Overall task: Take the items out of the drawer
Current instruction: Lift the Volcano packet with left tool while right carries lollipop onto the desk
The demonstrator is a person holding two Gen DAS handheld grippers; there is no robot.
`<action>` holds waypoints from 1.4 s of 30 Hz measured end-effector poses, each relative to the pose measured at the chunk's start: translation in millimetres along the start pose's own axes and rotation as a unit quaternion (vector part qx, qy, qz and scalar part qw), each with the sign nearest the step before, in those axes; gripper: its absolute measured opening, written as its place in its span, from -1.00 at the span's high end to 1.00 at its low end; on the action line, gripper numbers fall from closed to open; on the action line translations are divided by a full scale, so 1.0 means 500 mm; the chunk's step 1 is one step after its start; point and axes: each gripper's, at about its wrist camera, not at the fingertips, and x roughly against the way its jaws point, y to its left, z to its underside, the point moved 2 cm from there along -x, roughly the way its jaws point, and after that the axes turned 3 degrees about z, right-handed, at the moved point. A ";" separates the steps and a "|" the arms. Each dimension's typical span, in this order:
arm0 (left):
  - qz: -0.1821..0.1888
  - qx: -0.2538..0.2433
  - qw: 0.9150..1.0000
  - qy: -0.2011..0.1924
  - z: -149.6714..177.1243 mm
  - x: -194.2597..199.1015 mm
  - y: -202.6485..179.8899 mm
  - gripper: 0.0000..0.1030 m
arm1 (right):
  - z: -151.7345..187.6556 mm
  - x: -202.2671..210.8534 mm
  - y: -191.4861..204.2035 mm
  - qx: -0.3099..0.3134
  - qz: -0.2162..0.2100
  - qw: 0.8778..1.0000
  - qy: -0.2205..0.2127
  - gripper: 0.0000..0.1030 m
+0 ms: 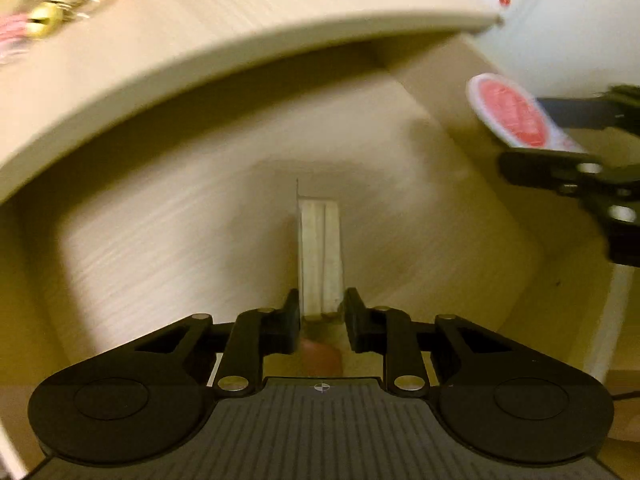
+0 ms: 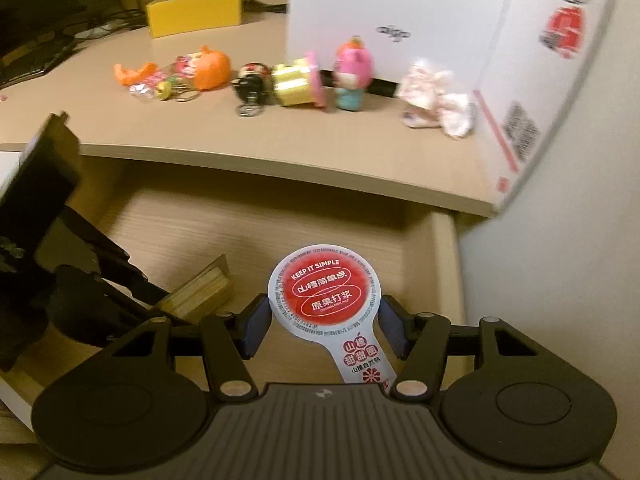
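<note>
In the left wrist view my left gripper (image 1: 320, 304) reaches down into the open drawer (image 1: 160, 220). Its pads sit flush against both sides of a pale flat pack of sticks (image 1: 320, 240) that stands on edge. The right wrist view shows the same pack (image 2: 200, 292) at the tips of the left gripper's dark fingers (image 2: 116, 256). My right gripper (image 2: 324, 320) is shut on a round snack cup (image 2: 324, 296) with a red and white lid and a long tab, held over the drawer's right half. That cup (image 1: 508, 112) and the right gripper (image 1: 532, 132) show at the right edge of the left view.
The desk top (image 2: 280, 152) overhangs the drawer's back. On it lie an orange toy (image 2: 208, 68), a pink figure (image 2: 352, 76), a yellow and pink toy (image 2: 296, 84), a pale crumpled thing (image 2: 436, 96) and a yellow box (image 2: 196, 10). A white carton (image 2: 440, 20) stands at the right. A blurred reddish thing (image 1: 320, 356) lies under the pack.
</note>
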 end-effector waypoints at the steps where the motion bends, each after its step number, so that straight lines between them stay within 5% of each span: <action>1: 0.009 0.000 1.000 -0.014 0.002 0.021 -0.003 0.50 | -0.010 -0.001 0.006 0.001 -0.007 1.000 -0.003 -0.14; 7: 0.034 0.002 0.987 -0.155 -0.019 0.236 0.002 0.51 | -0.139 0.054 0.038 0.026 -0.029 0.995 -0.096 -0.14; 11: -0.036 0.023 0.965 -0.259 -0.085 0.347 0.074 0.51 | -0.248 0.066 0.063 0.043 -0.022 0.987 -0.155 -0.14; 14: -0.094 0.068 0.950 -0.291 -0.116 0.355 0.153 0.51 | -0.308 0.039 0.099 0.058 -0.012 0.982 -0.180 -0.14; 17: -0.117 0.097 0.946 -0.288 -0.132 0.316 0.212 0.50 | -0.345 -0.011 0.139 0.064 -0.013 0.983 -0.173 -0.14; 22: -0.125 0.109 0.951 -0.260 -0.121 0.260 0.261 0.50 | -0.366 -0.094 0.184 0.073 -0.013 0.987 -0.144 -0.14; 27: -0.130 0.108 0.949 -0.268 -0.110 0.240 0.261 0.49 | -0.369 -0.156 0.199 0.087 0.008 0.988 -0.127 -0.14; 42: -0.152 0.126 0.944 -0.264 -0.127 0.211 0.274 0.41 | -0.376 -0.174 0.185 0.101 0.002 0.985 -0.139 -0.16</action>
